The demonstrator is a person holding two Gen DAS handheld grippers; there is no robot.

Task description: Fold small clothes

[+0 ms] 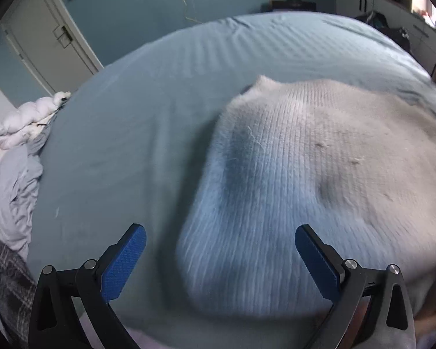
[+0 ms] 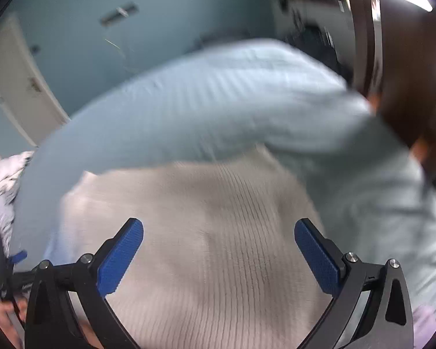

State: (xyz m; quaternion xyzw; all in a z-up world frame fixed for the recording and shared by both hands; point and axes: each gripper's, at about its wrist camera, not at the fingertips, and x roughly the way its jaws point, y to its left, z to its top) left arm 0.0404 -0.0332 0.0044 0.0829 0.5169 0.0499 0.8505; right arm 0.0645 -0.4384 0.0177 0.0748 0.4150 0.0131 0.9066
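A pale ribbed knit garment (image 1: 305,180) lies flat on the light blue bedsheet (image 1: 130,145). It also fills the lower middle of the right wrist view (image 2: 212,247). My left gripper (image 1: 221,258) is open and empty, hovering over the garment's near left edge. My right gripper (image 2: 219,256) is open and empty, just above the knit fabric. The right wrist view is blurred. The left gripper (image 2: 3,270) shows at the far left edge of the right wrist view.
A heap of white and grey clothes (image 1: 17,151) lies at the bed's left edge. A door (image 1: 43,35) and blue wall stand behind. Cabinets (image 1: 392,5) with dark items are at the far right. A dark wooden post (image 2: 392,58) is at right.
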